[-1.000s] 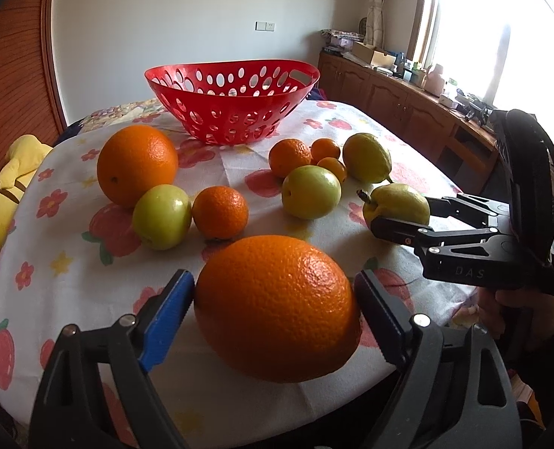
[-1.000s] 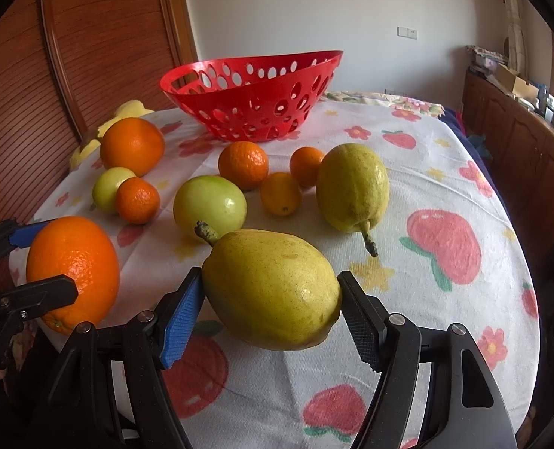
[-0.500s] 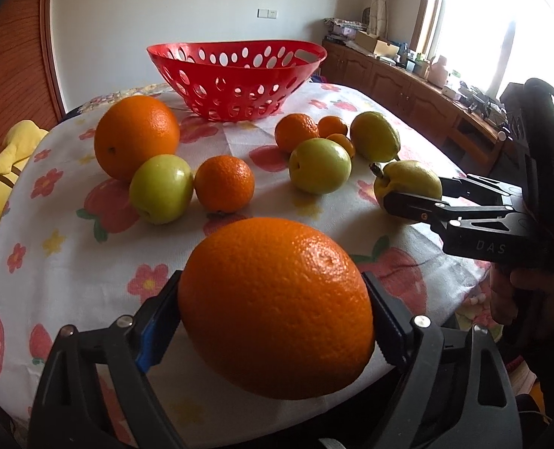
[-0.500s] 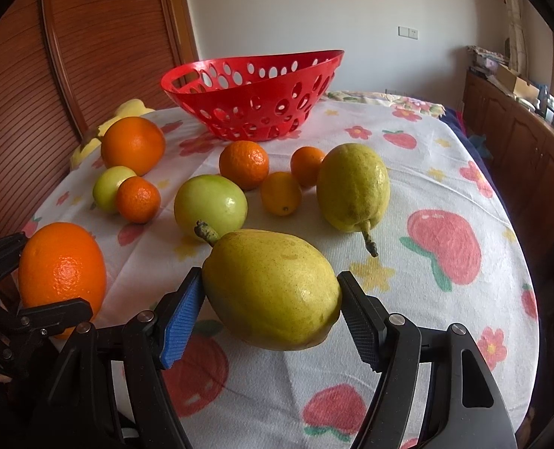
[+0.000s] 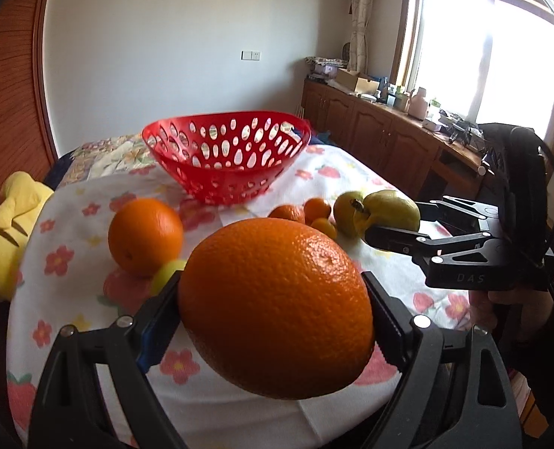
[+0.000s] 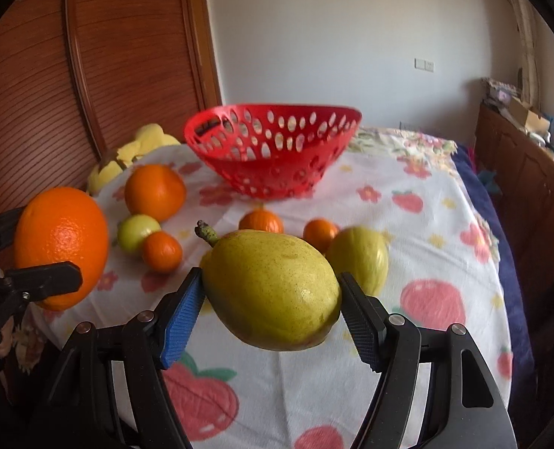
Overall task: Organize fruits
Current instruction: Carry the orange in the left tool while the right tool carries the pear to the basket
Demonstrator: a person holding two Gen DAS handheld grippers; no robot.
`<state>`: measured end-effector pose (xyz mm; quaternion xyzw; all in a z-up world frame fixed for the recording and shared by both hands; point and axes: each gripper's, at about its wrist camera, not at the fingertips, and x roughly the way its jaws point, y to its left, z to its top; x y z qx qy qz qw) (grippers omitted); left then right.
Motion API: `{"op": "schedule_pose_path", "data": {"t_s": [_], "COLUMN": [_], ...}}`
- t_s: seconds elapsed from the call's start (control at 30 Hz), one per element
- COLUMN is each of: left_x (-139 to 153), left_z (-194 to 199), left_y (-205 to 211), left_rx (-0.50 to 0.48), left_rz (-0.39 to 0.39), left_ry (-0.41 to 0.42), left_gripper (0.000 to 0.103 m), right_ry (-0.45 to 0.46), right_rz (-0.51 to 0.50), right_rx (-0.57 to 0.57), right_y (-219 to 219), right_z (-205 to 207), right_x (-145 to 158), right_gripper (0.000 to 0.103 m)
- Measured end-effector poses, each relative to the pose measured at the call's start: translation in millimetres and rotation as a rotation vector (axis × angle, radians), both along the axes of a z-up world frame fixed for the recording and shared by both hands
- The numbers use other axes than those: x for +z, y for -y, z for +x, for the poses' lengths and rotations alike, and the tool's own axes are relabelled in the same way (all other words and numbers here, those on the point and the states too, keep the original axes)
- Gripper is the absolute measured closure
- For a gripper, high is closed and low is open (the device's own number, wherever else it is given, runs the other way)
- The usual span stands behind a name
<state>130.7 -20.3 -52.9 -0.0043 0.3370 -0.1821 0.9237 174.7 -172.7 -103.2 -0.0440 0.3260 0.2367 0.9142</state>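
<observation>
1. Nearest, a large orange point(image 5: 277, 310) is clamped between the pads of the left gripper point(image 5: 273, 321) and is held clear of the table point(image 6: 407, 232).
2. Likewise, a yellow-green pear point(image 6: 273, 288) is gripped by the right gripper point(image 6: 271, 314), stem pointing up and left, with no contact to the cloth below.
3. Both loaded grippers are seen side by side at the near edge of the table; each appears in the other's view.
4. Further out, loose fruit is left on the flowered tablecloth point(image 6: 426, 336): a second large orange point(image 6: 155, 191), a green apple point(image 6: 136, 232), a small mandarin point(image 6: 162, 250), two more mandarins point(image 6: 260, 221) point(image 6: 320, 232) and a second pear point(image 6: 359, 258). Another small fruit is partly hidden in the left view and cannot be counted with certainty.
5. Beyond the fruit, a red perforated basket point(image 6: 273, 149) stands near the far end of the table. No fruit is seen inside it through the holes.
6. Progress is judged as early: two pieces are lifted, none is deposited, and at least six pieces remain to be collected.
7. The next step is judged to be a carry over the loose fruit to the basket rim.
</observation>
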Motion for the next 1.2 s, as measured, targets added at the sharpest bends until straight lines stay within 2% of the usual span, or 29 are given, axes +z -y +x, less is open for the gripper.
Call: {"op": "schedule_pose_path", "data": {"t_s": [0.4,0.63,0.93,1.2], "left_x": [29.7,42.9,35.3,23.0], "left_z": [60.1,104.8,168.8,199.3], "left_y": [-3.6,-1.9,4.7,12.8], "left_rx": [0.018,0.025,0.030,0.026], "left_rz": [0.010,0.026,0.078,0.138], "left_ry": [0.040,0.043,-0.009,-0.045], "left_gripper": [0.014,0.014,0.014,0.014], "right_ry": [0.060,0.073,0.045,0.039], "right_rz": [0.035,0.044,0.048,0.036], "right_rx": [0.040,0.062,0.087,0.106], "right_y": [-4.6,-13.1,-19.4,-26.1], "right_z": [47.9,81.1,131.6,164.9], "right_x": [42.9,56.0,52.6,48.5], "right_gripper": [0.030,0.030,0.030,0.030]}}
